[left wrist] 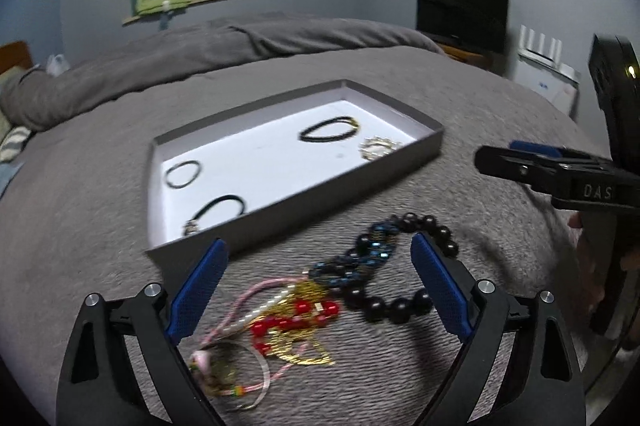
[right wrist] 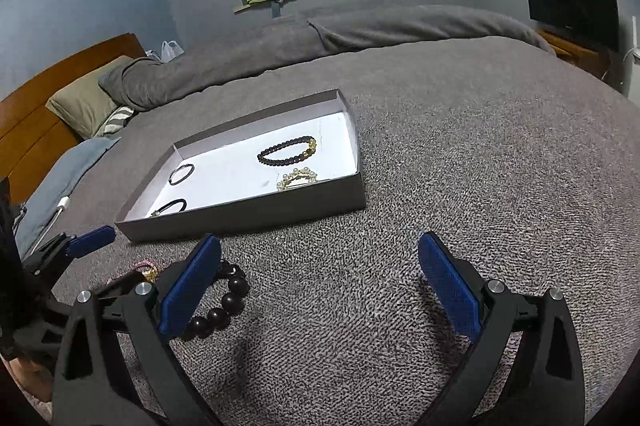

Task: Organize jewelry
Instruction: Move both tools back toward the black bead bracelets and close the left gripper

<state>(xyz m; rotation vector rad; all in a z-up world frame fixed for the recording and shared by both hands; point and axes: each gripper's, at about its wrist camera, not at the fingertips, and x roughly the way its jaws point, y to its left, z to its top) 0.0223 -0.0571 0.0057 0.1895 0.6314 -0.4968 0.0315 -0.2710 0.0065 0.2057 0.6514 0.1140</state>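
Observation:
A shallow grey box [left wrist: 304, 204] with a white floor lies on the bed; it also shows in the right wrist view [right wrist: 248, 218]. In it are a black bead bracelet [left wrist: 330, 129], a pearl-and-gold bracelet [left wrist: 378, 147] and two thin black bands [left wrist: 183, 173]. In front of it lies a tangled pile: large dark beads [left wrist: 400, 302], a blue bead strand [left wrist: 356, 262], red beads [left wrist: 296, 320], gold chain and pink cord. My left gripper [left wrist: 318, 284] is open just above this pile. My right gripper [right wrist: 320, 290] is open and empty over bare blanket, right of the dark beads [right wrist: 224, 300].
The grey blanket [right wrist: 460, 166] covers the bed. Pillows and a wooden headboard [right wrist: 36, 122] are at the far left. A dark screen [left wrist: 462, 12] stands at the far right. A wall niche holds clothes. The right gripper shows at the right of the left wrist view [left wrist: 516, 162].

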